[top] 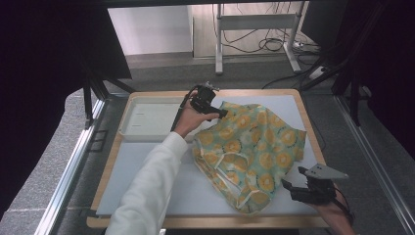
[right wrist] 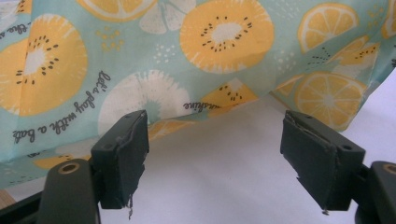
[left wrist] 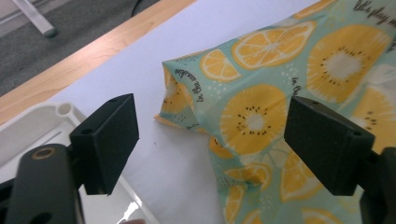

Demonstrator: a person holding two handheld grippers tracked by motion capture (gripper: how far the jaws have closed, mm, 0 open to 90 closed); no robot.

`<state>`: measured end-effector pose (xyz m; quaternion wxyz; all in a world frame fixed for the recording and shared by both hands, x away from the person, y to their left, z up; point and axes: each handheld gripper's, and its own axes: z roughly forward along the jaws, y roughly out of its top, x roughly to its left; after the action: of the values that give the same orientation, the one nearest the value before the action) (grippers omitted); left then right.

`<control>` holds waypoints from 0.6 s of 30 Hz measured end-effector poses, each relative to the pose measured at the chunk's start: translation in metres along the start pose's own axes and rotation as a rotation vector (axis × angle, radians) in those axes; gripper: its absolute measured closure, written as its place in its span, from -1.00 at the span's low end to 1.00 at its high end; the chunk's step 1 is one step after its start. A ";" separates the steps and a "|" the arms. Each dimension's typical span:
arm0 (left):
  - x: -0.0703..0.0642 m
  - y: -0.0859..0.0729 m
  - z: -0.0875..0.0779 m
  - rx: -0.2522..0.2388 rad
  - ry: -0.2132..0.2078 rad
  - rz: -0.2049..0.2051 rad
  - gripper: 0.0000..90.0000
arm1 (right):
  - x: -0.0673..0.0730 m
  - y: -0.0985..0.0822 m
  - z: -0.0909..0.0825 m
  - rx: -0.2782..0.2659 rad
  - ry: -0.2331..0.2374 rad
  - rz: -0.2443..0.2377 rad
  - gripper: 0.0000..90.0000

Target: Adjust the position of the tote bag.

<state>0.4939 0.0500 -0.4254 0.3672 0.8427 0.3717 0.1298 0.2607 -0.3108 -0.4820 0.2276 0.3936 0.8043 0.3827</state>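
A teal cloth (top: 249, 152) printed with orange slices is lying crumpled across the middle and right of the white counter (top: 147, 176) in the high view, reaching from near the upper centre of the frame down toward the lower right. The left gripper (top: 222, 113) is sitting at the cloth's upper left corner, just right of a white tray (top: 142, 122) in the upper left of the counter. In the left gripper view its jaws are standing wide apart, pressing on nothing, with a folded-up corner of the cloth (left wrist: 261, 112) lying between and beyond them. The right gripper (top: 288, 188) is resting at the lower right of the high view, just beside the cloth's lower edge. In the right gripper view its jaws are also standing apart, over bare counter, with the cloth's hem (right wrist: 187, 70) hanging just beyond their tips.
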 end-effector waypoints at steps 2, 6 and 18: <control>0.004 0.001 0.009 -0.001 -0.040 -0.025 -0.71 | 0.000 0.000 0.000 -0.001 0.000 0.001 -0.47; 0.005 0.001 0.024 0.021 -0.058 -0.032 -0.78 | -0.001 0.000 0.000 0.000 -0.001 0.003 -0.47; 0.006 -0.005 0.047 -0.010 -0.011 -0.022 0.51 | -0.003 -0.002 0.001 0.005 -0.003 0.004 -0.47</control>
<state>0.5186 0.0324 -0.4616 0.3749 0.8375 0.3780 0.1229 0.2625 -0.3135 -0.4840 0.2271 0.3966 0.8040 0.3805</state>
